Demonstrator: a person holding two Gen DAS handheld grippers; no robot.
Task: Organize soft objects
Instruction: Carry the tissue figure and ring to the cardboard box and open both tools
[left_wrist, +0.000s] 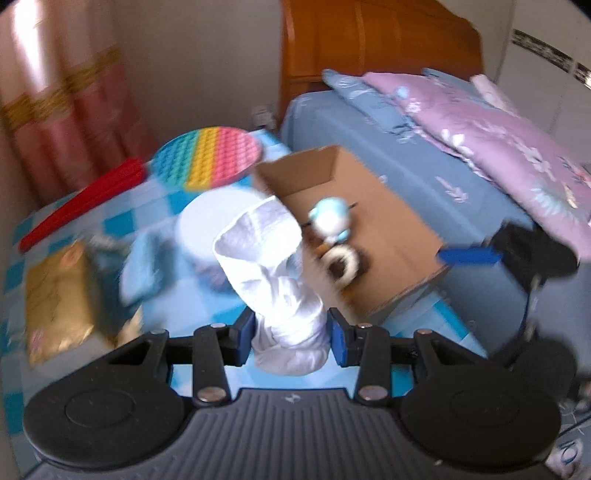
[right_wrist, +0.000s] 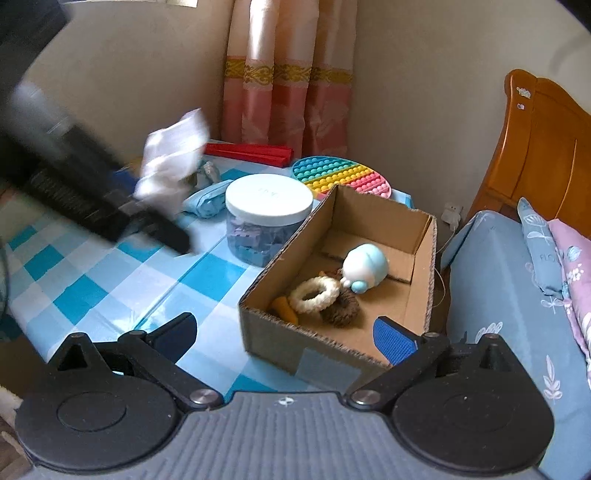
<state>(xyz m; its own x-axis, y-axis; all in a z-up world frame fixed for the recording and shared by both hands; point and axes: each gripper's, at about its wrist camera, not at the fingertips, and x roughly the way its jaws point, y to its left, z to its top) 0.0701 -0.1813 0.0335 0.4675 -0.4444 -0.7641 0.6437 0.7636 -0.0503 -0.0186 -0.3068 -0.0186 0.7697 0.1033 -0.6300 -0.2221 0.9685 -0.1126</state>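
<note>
Blurred, left gripper (left_wrist: 291, 334) pinches what seems a white cloth (left_wrist: 273, 266).

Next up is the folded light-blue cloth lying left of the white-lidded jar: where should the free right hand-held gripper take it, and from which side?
Grip the light-blue cloth across its narrow middle, coming from above. It lies flat and elongated on the checked table, with the jar close on its right, so a side approach looks crowded. The right hand-held gripper is open.

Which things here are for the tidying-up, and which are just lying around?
For the job:
white cloth in left gripper
cardboard box
blue plush toy
fluffy rings

Just lying about:
rainbow bubble mat
white-lidded jar
red folder
</note>
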